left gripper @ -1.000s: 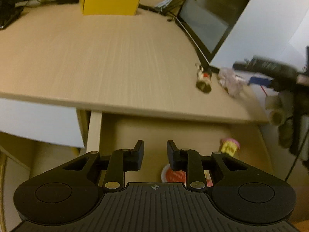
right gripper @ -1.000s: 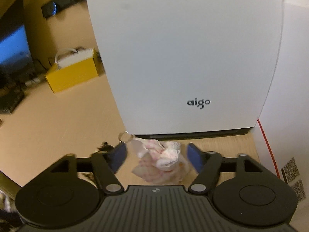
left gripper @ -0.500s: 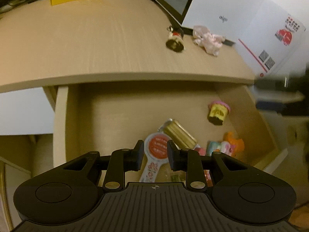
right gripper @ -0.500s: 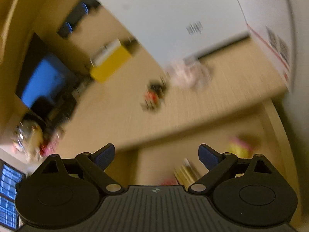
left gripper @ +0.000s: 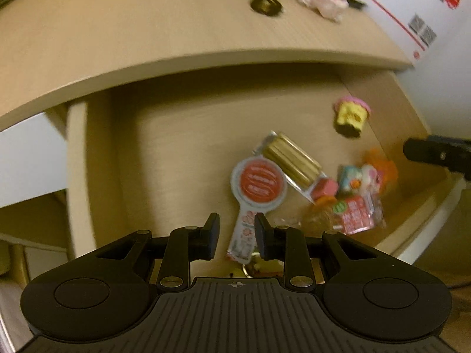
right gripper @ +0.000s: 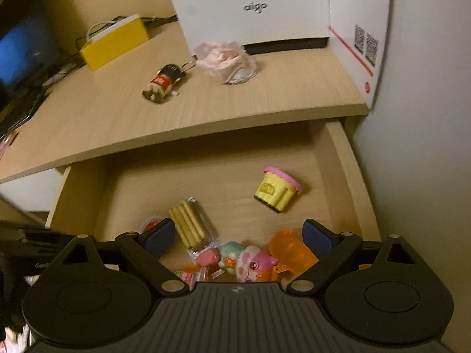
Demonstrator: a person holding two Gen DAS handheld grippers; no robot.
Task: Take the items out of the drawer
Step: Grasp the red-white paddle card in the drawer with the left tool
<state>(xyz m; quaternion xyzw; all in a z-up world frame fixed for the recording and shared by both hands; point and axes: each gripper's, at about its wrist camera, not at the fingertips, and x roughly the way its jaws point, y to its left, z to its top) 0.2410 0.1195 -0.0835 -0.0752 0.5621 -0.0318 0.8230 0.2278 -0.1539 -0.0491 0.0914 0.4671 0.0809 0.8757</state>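
Observation:
The drawer point(left gripper: 78, 161) point(right gripper: 357, 182) stands pulled out under the desk top. In it lie a yellow tub with a pink lid point(right gripper: 278, 189) point(left gripper: 351, 116), a clear pack of wafer sticks point(right gripper: 191, 225) point(left gripper: 291, 158), a red-and-white paddle-shaped packet point(left gripper: 259, 181), a pink-and-white toy point(right gripper: 253, 261), an orange cup point(right gripper: 291, 250) and a red packet point(left gripper: 354, 214). My left gripper point(left gripper: 237, 235) hovers above the paddle packet's handle, its fingers a narrow gap apart and holding nothing. My right gripper point(right gripper: 238, 235) is wide open above the toy pile.
On the desk top lie a small keychain figure point(right gripper: 163, 83) and a crumpled pink bag point(right gripper: 226, 61), in front of a white box point(right gripper: 253, 6). A yellow box point(right gripper: 114, 42) and a dark screen stand at the back left. A wall borders the drawer's right side.
The right gripper pulled back from the pink bag, which stays on the desk, and dropped over the drawer. The left view tilted down into the drawer; its finger gap is unchanged.

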